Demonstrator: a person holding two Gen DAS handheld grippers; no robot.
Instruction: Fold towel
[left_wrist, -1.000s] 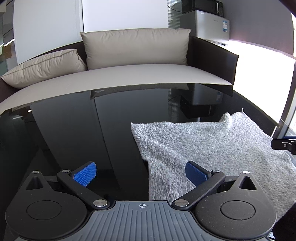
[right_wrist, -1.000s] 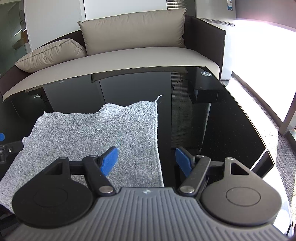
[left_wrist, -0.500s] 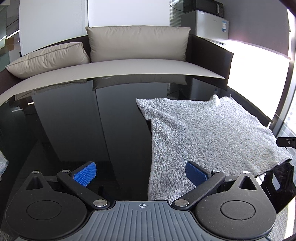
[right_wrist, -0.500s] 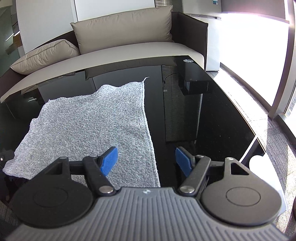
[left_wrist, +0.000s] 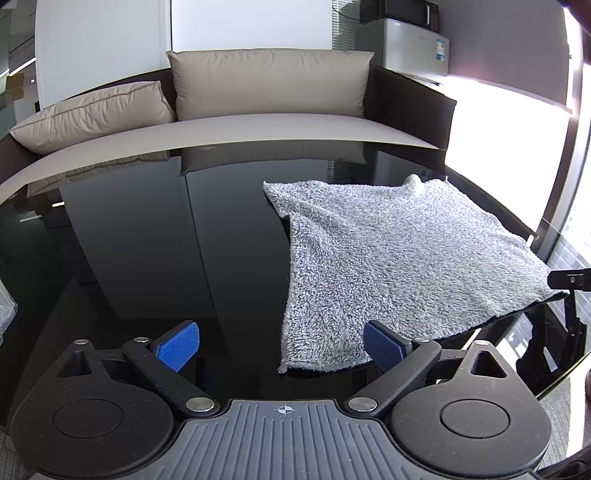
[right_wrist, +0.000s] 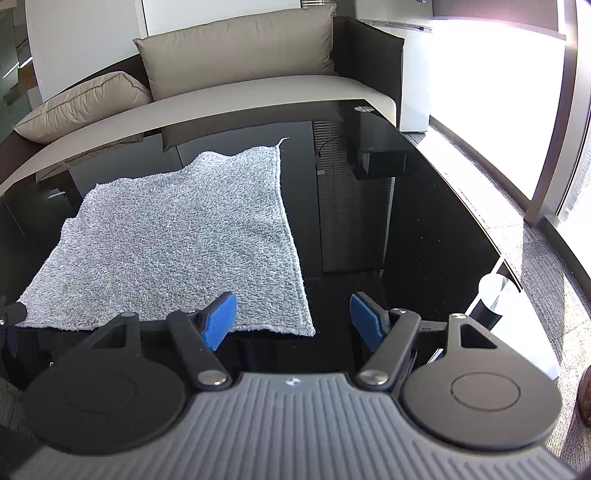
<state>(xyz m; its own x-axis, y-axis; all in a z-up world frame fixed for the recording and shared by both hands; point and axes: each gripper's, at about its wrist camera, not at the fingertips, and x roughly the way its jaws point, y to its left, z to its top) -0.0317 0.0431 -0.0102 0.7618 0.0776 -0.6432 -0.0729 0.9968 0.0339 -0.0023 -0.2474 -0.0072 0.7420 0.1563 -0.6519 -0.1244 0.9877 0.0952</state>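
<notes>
Towel (right_wrist: 173, 236) on table (right_wrist: 424, 229), before sofa (right_wrist: 258, 88)

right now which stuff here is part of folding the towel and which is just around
For the job:
- grey towel, spread flat
- left gripper, open
- right gripper, open
- black table

Just around:
- sofa
- beige cushions
- small fridge

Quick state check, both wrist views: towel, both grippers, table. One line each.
Grey fluffy towel: spread flat, unfolded, one layer, near edge at the table edge.
Left gripper: open, fingers just been closing, near left towel corner between them, not pinched.
Right gripper: open, near right towel corner between its fingers, not pinched.
Glossy black table: holds only the towel.
</notes>
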